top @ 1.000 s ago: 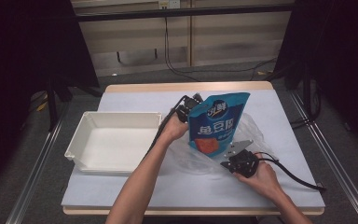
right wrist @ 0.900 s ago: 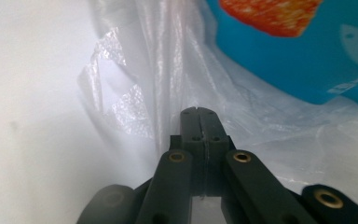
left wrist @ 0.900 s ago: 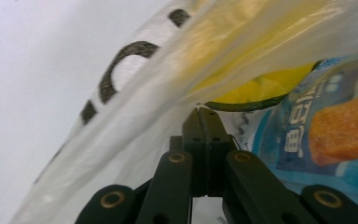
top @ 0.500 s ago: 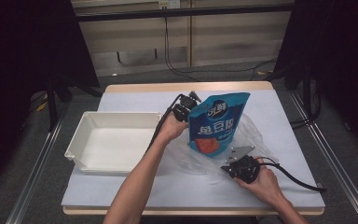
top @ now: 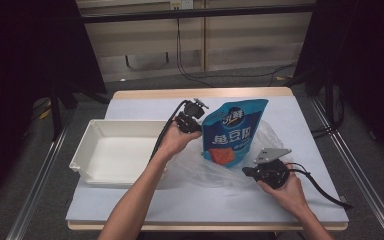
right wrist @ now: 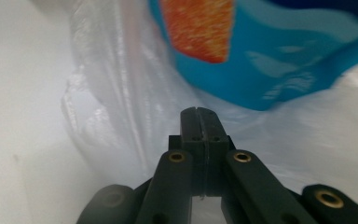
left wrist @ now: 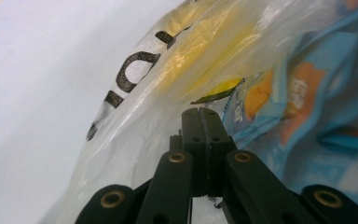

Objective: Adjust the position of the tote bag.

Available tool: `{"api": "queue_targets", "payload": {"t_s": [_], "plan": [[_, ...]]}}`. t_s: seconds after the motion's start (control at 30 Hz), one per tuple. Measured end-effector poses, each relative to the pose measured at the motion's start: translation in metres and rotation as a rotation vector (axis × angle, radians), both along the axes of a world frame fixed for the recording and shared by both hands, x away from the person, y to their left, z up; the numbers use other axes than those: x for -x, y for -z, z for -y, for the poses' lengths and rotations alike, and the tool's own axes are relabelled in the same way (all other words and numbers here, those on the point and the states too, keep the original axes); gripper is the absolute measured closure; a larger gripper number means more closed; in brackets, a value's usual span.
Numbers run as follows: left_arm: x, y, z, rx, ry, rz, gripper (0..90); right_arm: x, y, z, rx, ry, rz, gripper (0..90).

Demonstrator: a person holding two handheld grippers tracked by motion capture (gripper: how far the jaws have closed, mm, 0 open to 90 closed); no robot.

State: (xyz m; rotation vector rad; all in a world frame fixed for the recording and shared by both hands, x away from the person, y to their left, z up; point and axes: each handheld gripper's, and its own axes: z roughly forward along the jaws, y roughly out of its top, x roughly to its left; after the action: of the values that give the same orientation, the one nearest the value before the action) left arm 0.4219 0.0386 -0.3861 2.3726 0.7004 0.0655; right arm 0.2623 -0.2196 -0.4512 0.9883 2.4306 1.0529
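A blue snack pouch [top: 232,132] stands upright inside a clear plastic bag [top: 200,167] in the middle of the table. My left gripper [top: 199,121] is at the pouch's upper left edge, shut, with the bag's film pinched at its tips [left wrist: 199,112]. The bag [left wrist: 158,79] carries black print, and the pouch [left wrist: 307,107] shows through it. My right gripper [top: 246,171] sits at the bag's near right side. It is shut on the film [right wrist: 199,112], just below the pouch's bottom corner [right wrist: 270,60].
A white tray [top: 87,150] lies left of the bag, right beside my left forearm. The pale mat [top: 310,145] covers the table. Cables trail from both grippers, the right one toward the table's near right corner.
My left hand has shifted a little to the left and up with the bag's edge. The pouch stays upright. My right hand has hardly moved.
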Motion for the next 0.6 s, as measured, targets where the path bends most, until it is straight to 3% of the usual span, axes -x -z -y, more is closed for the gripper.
{"api": "queue_targets", "payload": {"t_s": [0.07, 0.13, 0.17, 0.2, 0.27, 0.3, 0.37, 0.5, 0.6], "plan": [[0.005, -0.004, -0.006, 0.013, 0.002, 0.027, 90.0, 0.001, -0.004, 0.006, -0.022, 0.018, 0.018, 90.0], [0.010, -0.007, -0.013, 0.052, -0.013, 0.029, 90.0, 0.002, -0.008, 0.012, -0.042, 0.037, 0.036, 90.0], [0.013, -0.008, -0.015, 0.075, -0.051, 0.030, 90.0, 0.002, -0.009, 0.014, -0.052, 0.039, 0.044, 90.0], [0.015, -0.011, -0.019, 0.068, -0.039, 0.035, 90.0, 0.003, -0.010, 0.016, -0.062, 0.038, 0.048, 90.0], [0.019, -0.014, -0.025, 0.124, -0.033, 0.033, 90.0, 0.004, -0.012, 0.020, -0.072, 0.052, 0.057, 83.3], [0.021, -0.015, -0.029, 0.132, -0.019, 0.045, 90.0, 0.005, -0.012, 0.022, -0.077, 0.064, 0.061, 77.9], [0.027, -0.016, -0.033, 0.149, -0.024, 0.065, 86.8, 0.010, -0.013, 0.024, -0.087, 0.069, 0.071, 75.5], [0.039, -0.020, -0.038, 0.135, -0.028, 0.111, 77.3, 0.021, -0.012, 0.027, -0.101, 0.090, 0.089, 65.4], [0.049, -0.025, -0.044, 0.170, -0.013, 0.143, 70.8, 0.031, -0.015, 0.031, -0.114, 0.124, 0.119, 60.4]]}}
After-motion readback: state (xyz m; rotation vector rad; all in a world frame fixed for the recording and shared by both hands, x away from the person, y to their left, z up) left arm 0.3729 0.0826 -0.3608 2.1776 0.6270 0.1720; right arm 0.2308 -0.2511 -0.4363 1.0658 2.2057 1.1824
